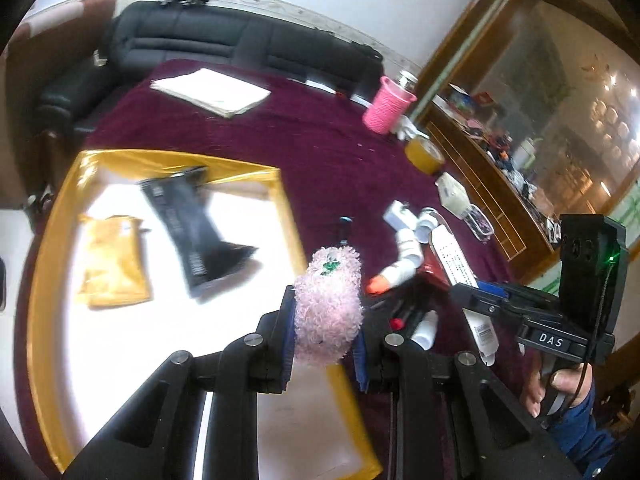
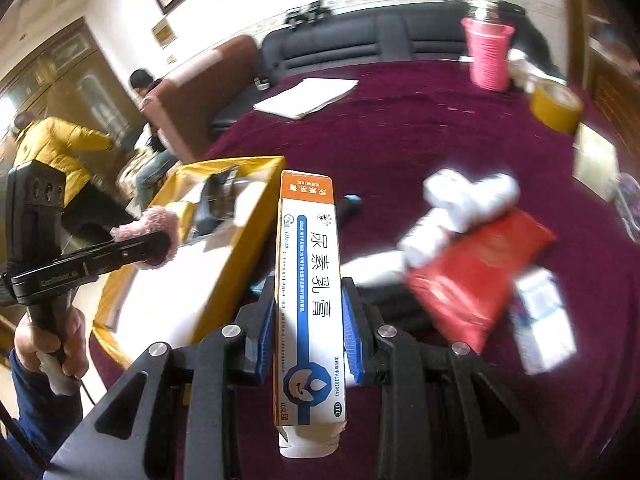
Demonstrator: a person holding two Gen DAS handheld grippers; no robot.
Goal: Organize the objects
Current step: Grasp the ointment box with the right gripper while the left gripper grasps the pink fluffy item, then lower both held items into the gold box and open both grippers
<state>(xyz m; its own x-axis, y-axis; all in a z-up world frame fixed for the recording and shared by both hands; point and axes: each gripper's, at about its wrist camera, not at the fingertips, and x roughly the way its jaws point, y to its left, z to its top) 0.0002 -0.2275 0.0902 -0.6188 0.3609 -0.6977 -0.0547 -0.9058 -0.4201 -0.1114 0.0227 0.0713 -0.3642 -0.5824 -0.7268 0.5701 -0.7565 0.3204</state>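
While left tool [image 1: 325, 344] grips pink fuzzy item [image 1: 328, 304], perhaps a scrunchie, right tool [image 2: 308, 344] clamps ointment box [image 2: 308, 300].

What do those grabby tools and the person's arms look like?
Both are black plastic. The left gripper and right gripper have blue ribbed pads and silver bolts. A pistol handle carries a "DAS" label, green light and thin black cable. The sleeves are dark blue.

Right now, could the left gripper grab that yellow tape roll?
Probably not: the left gripper is already shut on a pink fluffy item, and the yellow tape roll sits far across the table.
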